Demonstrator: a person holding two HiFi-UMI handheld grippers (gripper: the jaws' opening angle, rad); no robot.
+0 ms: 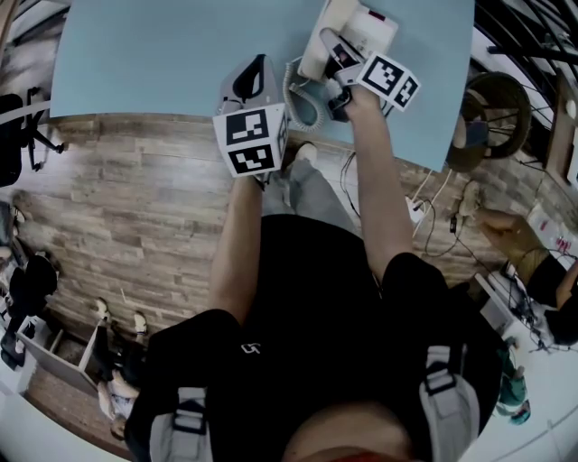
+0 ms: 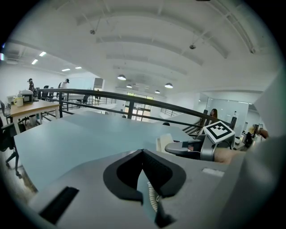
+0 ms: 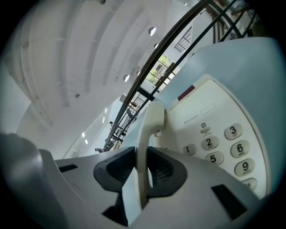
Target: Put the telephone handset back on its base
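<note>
On the light blue table [image 1: 135, 54] stands the cream telephone base [image 1: 372, 27], whose keypad [image 3: 223, 145] fills the right of the right gripper view. My right gripper [image 1: 348, 68] is shut on the cream handset [image 3: 149, 129], which stands on edge between the pads, over the left side of the base. In the head view the handset [image 1: 319, 41] lies along the base's left edge. A coiled cord [image 1: 296, 97] hangs down from it. To the left and nearer to me, my left gripper [image 1: 253, 72] hovers above the table, shut with nothing in it.
The table's near edge runs just under both grippers, with wood floor [image 1: 135, 207] below. A power strip and cables [image 1: 420, 209] lie on the floor at right. A black office chair [image 1: 18, 135] stands at left. A dark railing [image 2: 134, 99] runs behind the table.
</note>
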